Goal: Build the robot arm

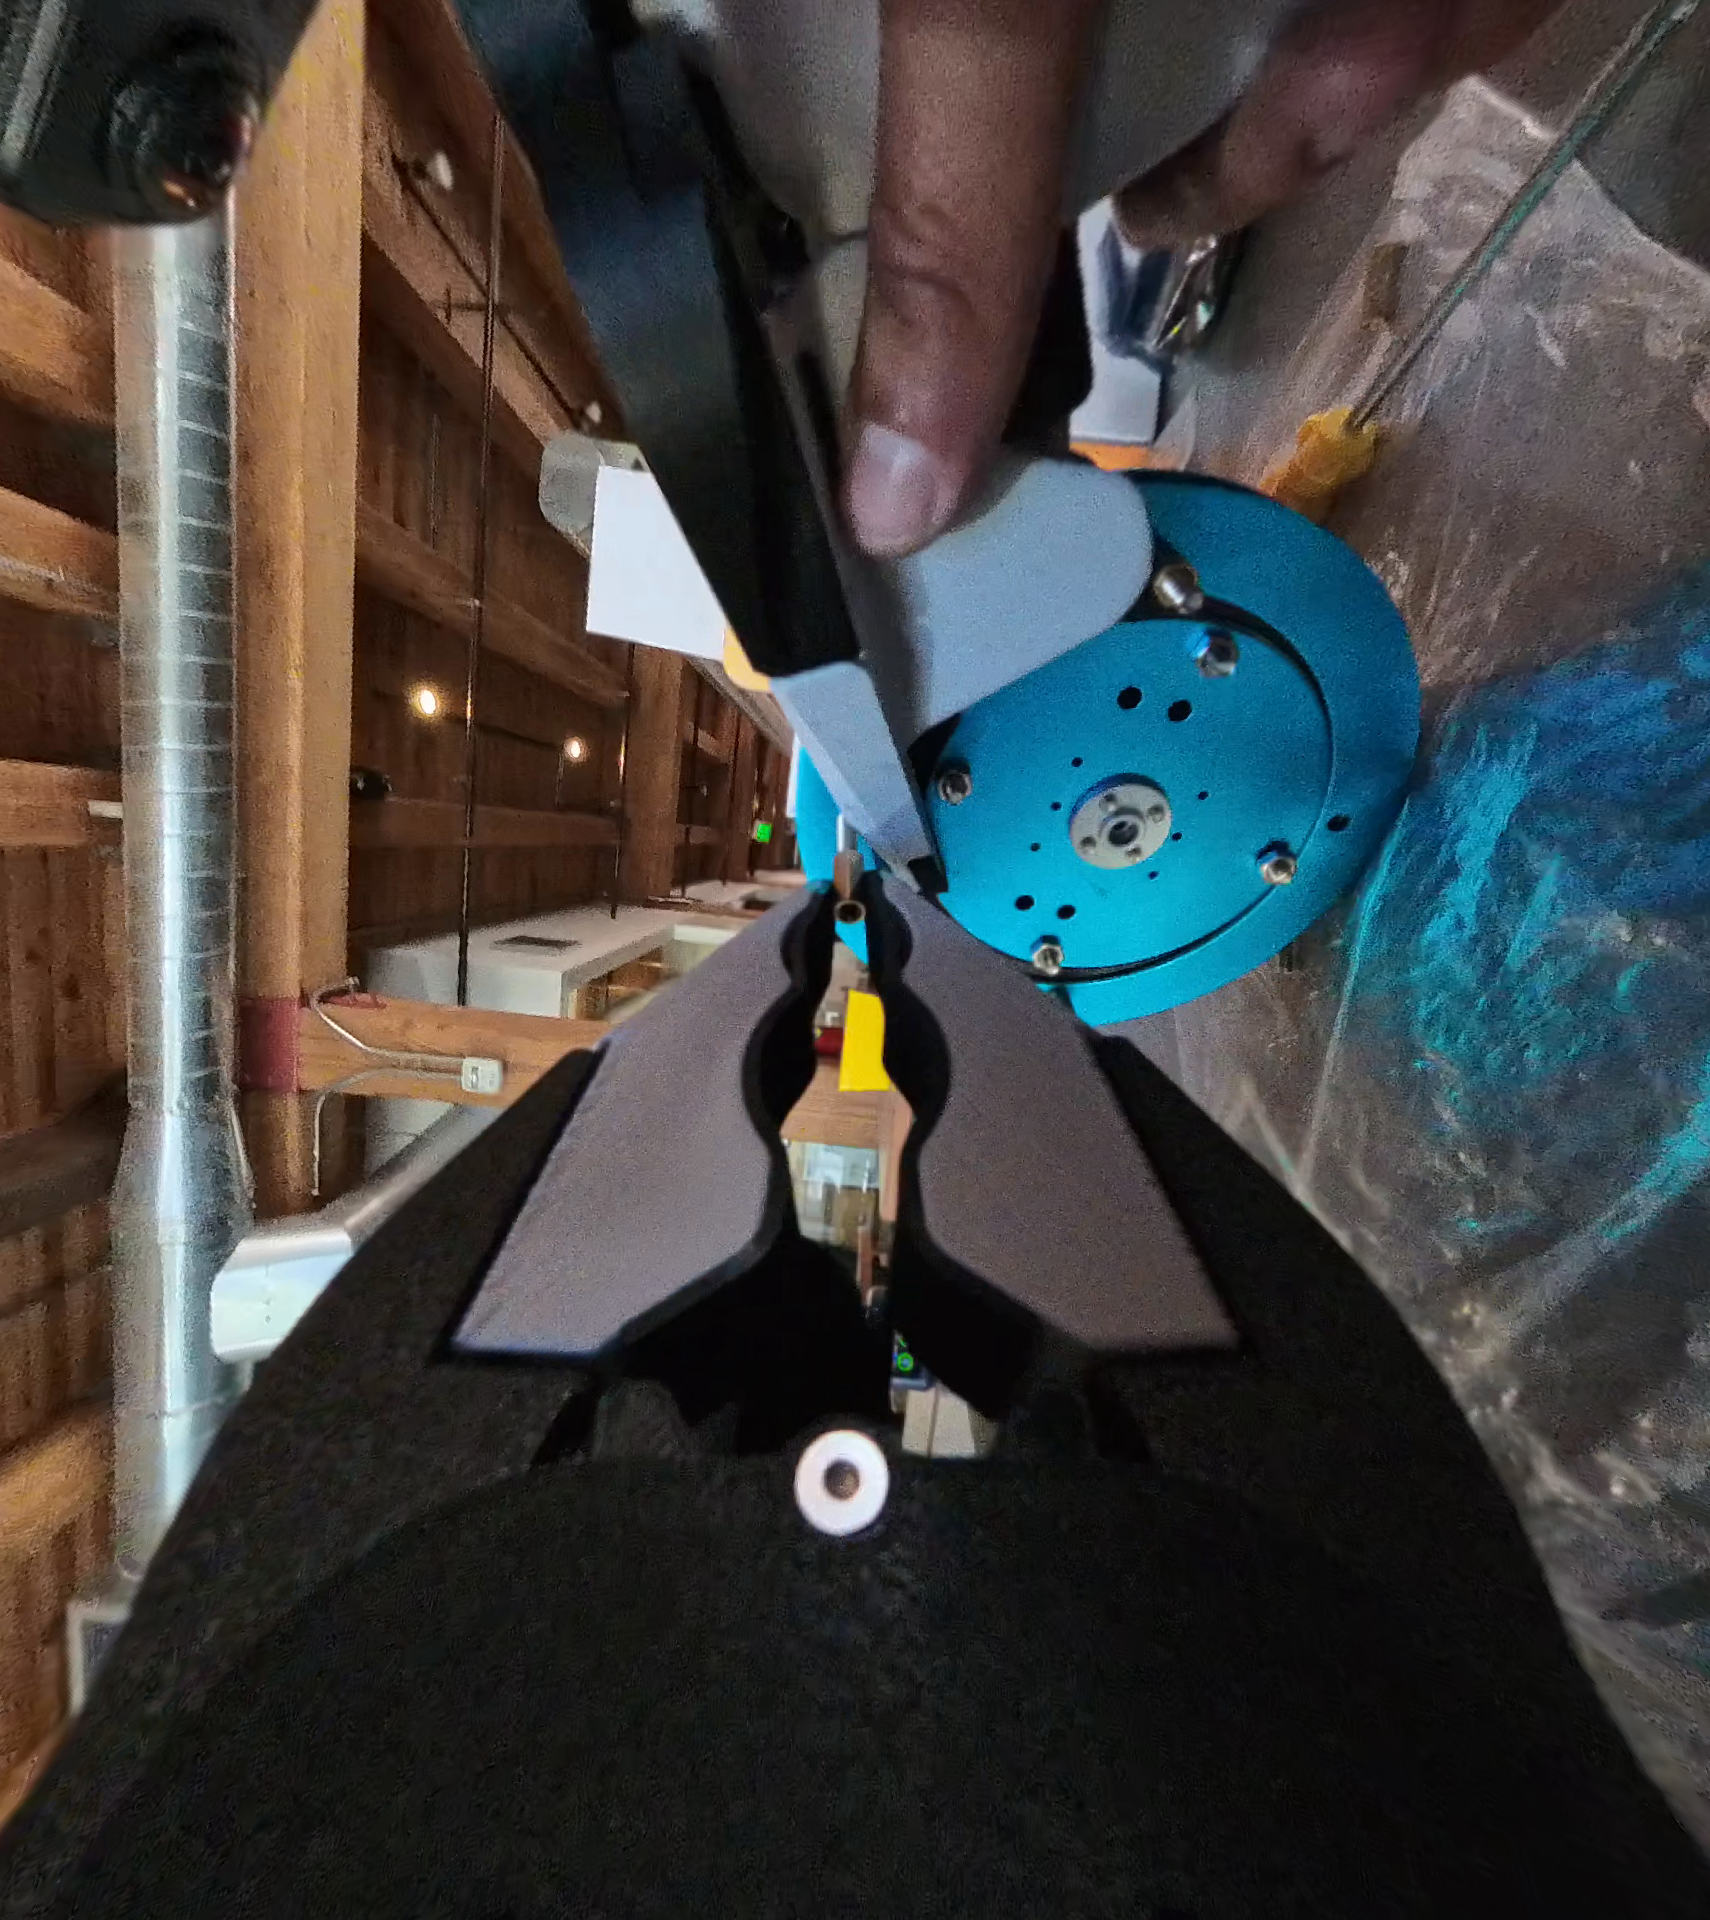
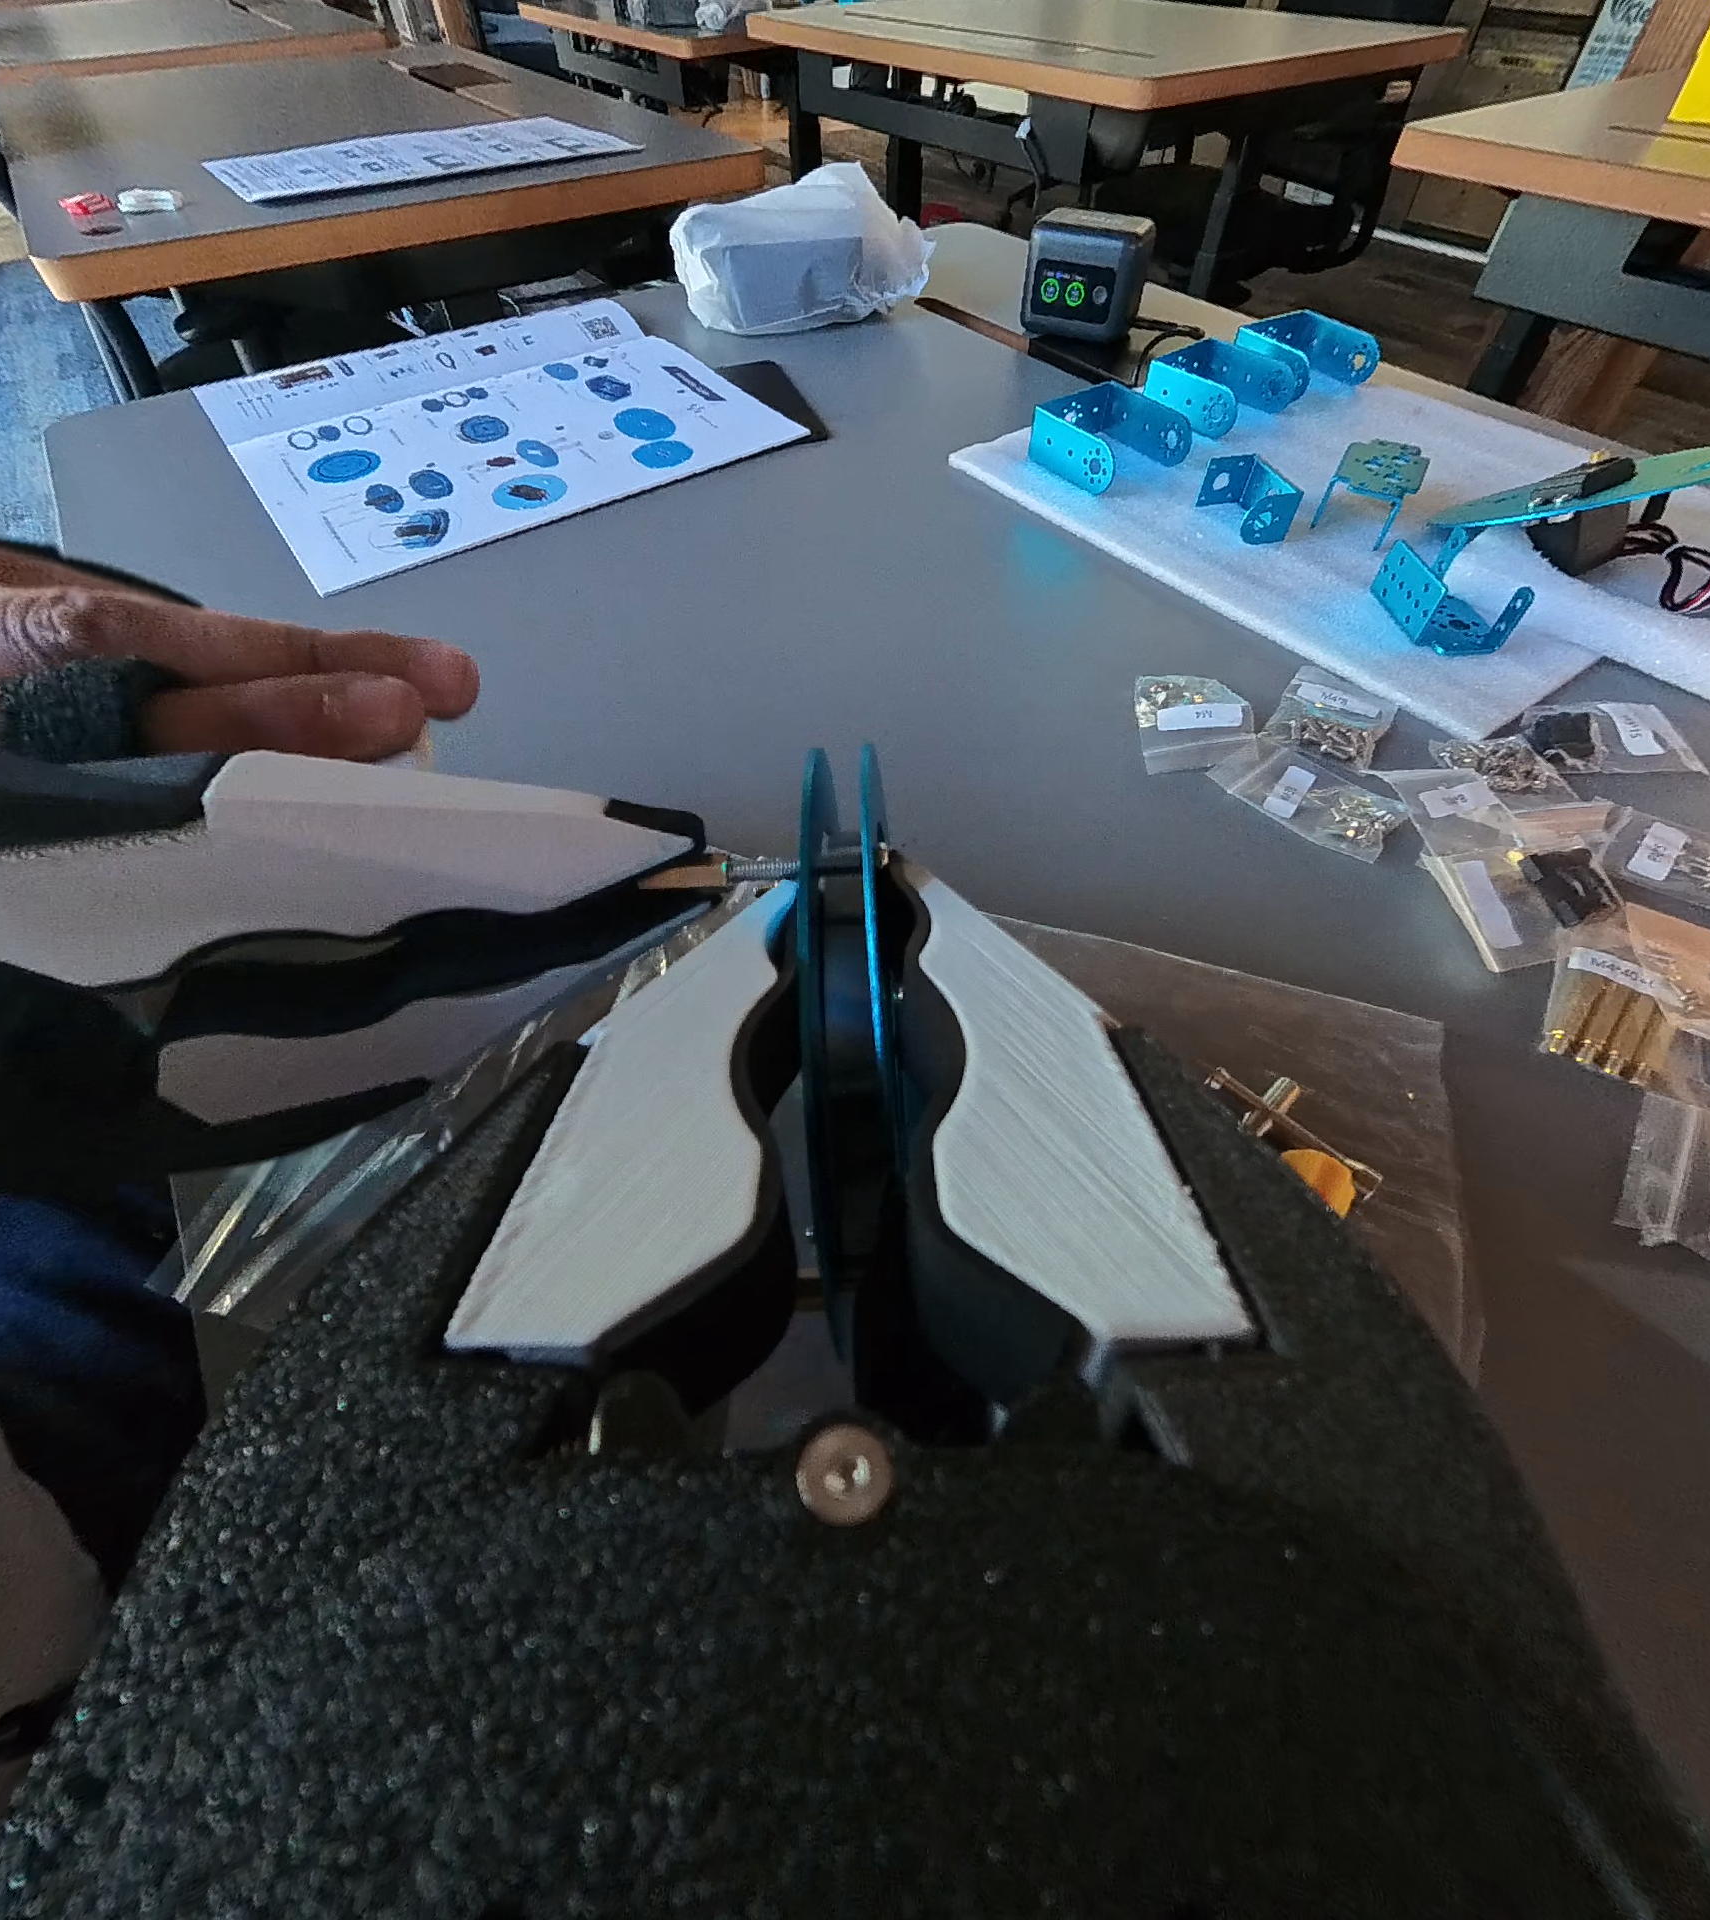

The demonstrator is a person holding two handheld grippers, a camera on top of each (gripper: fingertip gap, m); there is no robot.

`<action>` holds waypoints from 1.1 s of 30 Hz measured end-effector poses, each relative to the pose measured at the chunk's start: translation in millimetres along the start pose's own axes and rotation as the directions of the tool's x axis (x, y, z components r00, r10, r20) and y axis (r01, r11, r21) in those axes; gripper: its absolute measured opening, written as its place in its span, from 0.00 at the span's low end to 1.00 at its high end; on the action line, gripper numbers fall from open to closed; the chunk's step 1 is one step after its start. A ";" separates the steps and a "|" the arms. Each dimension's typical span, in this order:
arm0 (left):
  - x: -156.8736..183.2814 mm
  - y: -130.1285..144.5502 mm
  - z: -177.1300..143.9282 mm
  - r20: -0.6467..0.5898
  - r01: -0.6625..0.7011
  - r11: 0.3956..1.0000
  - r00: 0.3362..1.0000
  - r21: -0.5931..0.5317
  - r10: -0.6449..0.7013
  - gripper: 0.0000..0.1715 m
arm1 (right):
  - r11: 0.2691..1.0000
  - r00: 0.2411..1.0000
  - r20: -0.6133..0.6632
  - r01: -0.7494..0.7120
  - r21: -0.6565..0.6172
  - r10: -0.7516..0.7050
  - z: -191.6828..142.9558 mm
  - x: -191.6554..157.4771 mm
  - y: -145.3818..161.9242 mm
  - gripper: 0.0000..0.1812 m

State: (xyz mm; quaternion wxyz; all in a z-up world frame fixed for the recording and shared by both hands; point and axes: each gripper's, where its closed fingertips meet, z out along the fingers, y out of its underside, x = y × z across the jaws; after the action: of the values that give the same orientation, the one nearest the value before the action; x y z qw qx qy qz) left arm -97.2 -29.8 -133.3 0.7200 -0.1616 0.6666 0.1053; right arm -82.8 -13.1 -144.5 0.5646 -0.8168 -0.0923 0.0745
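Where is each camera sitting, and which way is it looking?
Left wrist view: sits on the left gripper, turned sideways toward the blue disc and wooden wall; a finger shows.
Right wrist view: sits on the right gripper, facing across the grey table toward the booklet and blue brackets; a hand shows.
Both views share the blue disc and both grippers.

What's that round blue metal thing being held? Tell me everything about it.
The round blue metal disc assembly is two shiny blue plates stacked face to face, drilled with holes, studded with silver bolts, around a silver hub. The right gripper clamps it on edge above the grey table. A brass standoff in the left gripper meets its protruding screw.
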 end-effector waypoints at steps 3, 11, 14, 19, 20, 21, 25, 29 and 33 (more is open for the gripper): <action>-1.0 0.0 0.9 -0.052 0.187 0.982 0.981 0.006 -0.187 0.03 | 1.000 1.000 0.000 -0.002 -0.001 0.002 0.5 0.9 -0.2 0.06; -3.8 -9.5 1.5 -0.371 0.934 -0.185 -0.296 -0.307 -0.880 0.06 | 1.000 1.000 0.006 0.007 0.000 -0.007 1.0 -1.3 -0.5 0.09; -5.1 -9.4 2.3 -0.374 0.889 -0.341 -0.442 -0.306 -0.815 0.04 | 1.000 1.000 0.003 0.010 0.000 -0.010 0.7 -1.3 -0.4 0.06; -0.3 -9.1 1.5 -0.337 0.980 0.040 -0.029 -0.197 -0.941 0.03 | 1.000 1.000 0.003 0.015 0.000 -0.015 0.5 -2.0 -0.2 0.06; 1.3 -8.5 1.4 -0.304 0.952 0.266 0.211 -0.149 -0.929 0.02 | 1.000 1.000 0.001 0.017 0.000 -0.017 0.5 -2.1 -0.1 0.06; 2.6 -6.8 1.8 -0.248 0.863 0.493 0.456 -0.112 -0.855 0.03 | 1.000 1.000 -0.002 0.016 0.000 -0.016 0.6 -2.1 -0.2 0.06; 1.9 -2.6 4.3 -0.015 0.363 0.928 0.931 -0.080 -0.365 0.02 | 1.000 1.000 -0.004 0.006 -0.002 -0.006 0.4 -0.3 0.1 0.06; 0.5 -4.6 5.0 -0.017 0.326 0.945 0.945 -0.036 -0.327 0.02 | 1.000 1.000 -0.006 0.008 -0.004 -0.008 -0.4 1.1 0.6 0.06; 1.0 -8.2 2.4 -0.220 0.818 0.567 0.538 -0.097 -0.814 0.04 | 1.000 1.000 -0.001 0.009 -0.003 -0.009 -0.3 0.9 0.5 0.06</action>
State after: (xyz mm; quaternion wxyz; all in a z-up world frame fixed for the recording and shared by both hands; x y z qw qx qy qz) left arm -91.9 -36.5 -133.5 0.6014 -0.4582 0.5972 -0.2677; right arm -81.8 -13.3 -144.9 0.5636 -0.8174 -0.0956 0.0713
